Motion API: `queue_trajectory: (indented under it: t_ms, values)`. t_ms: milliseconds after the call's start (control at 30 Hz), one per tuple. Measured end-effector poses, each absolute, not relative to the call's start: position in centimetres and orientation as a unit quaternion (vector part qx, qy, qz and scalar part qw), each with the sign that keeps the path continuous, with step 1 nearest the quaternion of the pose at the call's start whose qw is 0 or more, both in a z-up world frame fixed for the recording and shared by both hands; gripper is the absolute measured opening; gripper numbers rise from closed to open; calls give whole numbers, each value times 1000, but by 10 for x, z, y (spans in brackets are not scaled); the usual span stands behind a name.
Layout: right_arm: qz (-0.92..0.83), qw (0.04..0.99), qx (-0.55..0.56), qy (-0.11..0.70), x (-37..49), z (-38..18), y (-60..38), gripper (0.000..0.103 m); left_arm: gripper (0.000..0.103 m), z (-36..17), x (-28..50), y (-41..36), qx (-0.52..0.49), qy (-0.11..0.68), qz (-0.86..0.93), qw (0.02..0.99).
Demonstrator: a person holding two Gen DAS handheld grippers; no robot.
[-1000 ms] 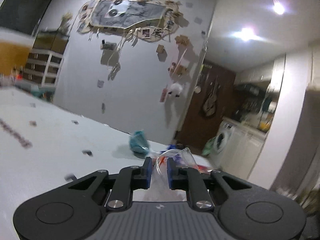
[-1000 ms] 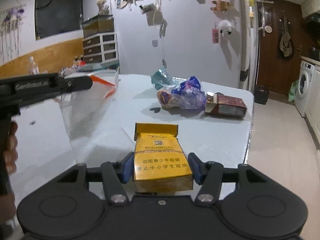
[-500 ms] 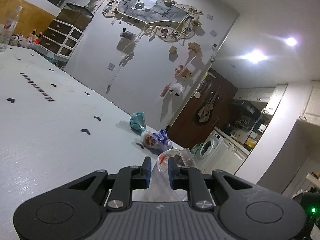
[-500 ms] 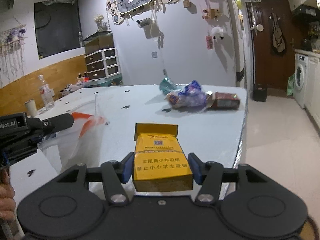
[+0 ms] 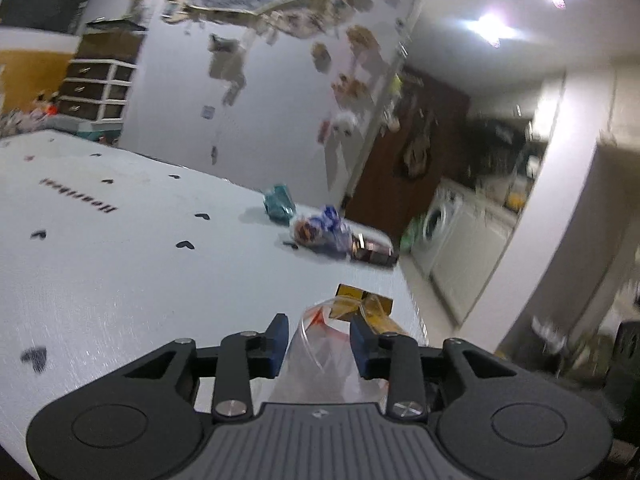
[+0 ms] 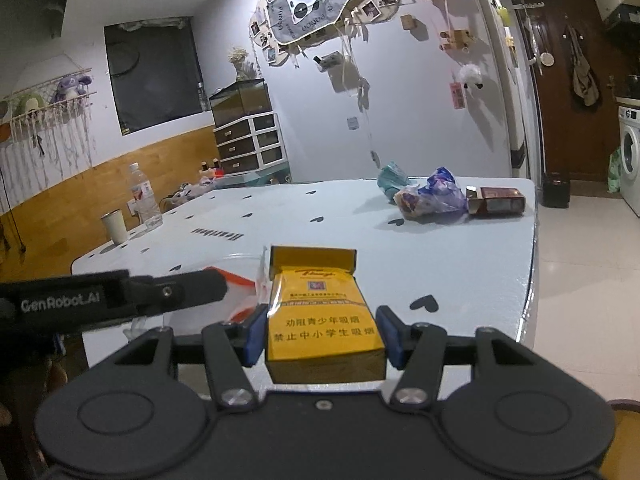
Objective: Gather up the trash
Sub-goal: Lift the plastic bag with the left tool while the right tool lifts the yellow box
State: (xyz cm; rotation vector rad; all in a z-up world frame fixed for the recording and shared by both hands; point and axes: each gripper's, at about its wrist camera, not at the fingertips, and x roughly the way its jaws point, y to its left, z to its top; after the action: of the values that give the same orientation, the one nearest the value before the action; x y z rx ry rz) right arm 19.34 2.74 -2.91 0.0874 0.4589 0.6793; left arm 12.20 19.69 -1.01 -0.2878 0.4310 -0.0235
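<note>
My right gripper (image 6: 322, 336) is shut on a yellow cigarette pack (image 6: 320, 312), held upright just over the white table (image 6: 460, 264). The pack's top sits at the mouth of a clear plastic bag (image 6: 240, 284) with a red strip. My left gripper (image 5: 319, 344) has that bag (image 5: 320, 360) between its jaws, which are opening; the pads stand apart from the film. Through the bag the left wrist view shows the yellow pack (image 5: 364, 304). At the table's far end lie a teal wrapper (image 6: 394, 176), a blue-purple snack bag (image 6: 432, 196) and a dark red box (image 6: 498, 200).
A water bottle (image 6: 144, 196) and a cup (image 6: 114, 226) stand at the table's left edge. A drawer unit (image 6: 250, 140) is by the wall. The table's right edge (image 6: 532, 260) drops to a tiled floor, with a washing machine (image 6: 630, 148) beyond.
The left jaws have spread apart around the bag. Both grippers drew back from the far trash, and the yellow pack has come up to the bag's mouth.
</note>
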Motion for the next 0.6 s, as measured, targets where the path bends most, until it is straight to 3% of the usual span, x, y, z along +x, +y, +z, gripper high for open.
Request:
queue_trajectory:
  t_ms: [367, 600]
  values:
    - [340, 910, 45, 235, 181, -42, 12, 58, 35, 5, 138, 150, 153, 344, -40, 926]
    - [338, 907, 43, 248, 176, -55, 1, 58, 36, -6, 127, 131, 217, 380, -26, 899]
